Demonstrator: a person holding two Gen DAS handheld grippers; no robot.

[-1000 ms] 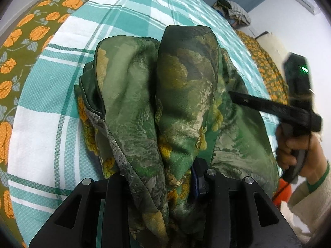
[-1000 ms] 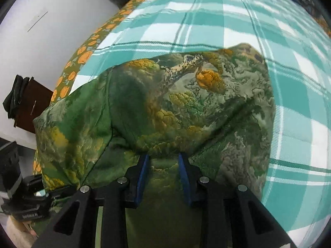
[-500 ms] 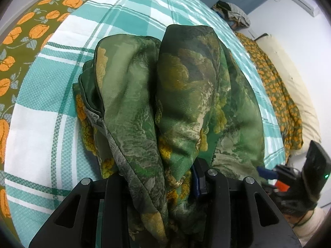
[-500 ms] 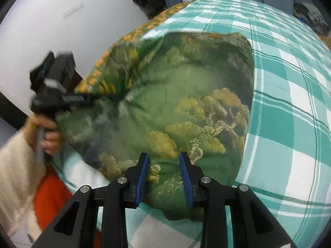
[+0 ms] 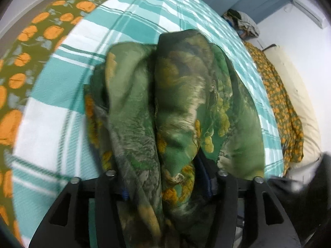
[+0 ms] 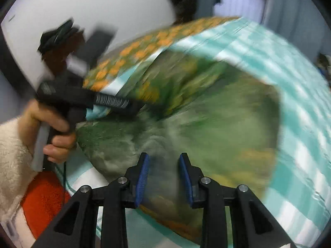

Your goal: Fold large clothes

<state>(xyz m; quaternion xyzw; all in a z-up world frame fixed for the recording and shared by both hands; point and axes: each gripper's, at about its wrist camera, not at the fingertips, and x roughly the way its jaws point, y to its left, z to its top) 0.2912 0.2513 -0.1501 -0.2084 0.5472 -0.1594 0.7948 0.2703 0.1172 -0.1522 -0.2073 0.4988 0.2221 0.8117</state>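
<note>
My left gripper jaws have just been opening, green garment bunched between them. My right gripper jaws stand apart over the garment on the checked bedspread; whether they grip it I cannot tell.

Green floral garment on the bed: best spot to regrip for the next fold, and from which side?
Probably the near edge of the green floral garment, where it bunches into thick folds toward the left gripper. Come from the near bed side, angled down: the rest lies flat on the checked blanket, offering little to pinch.
</note>
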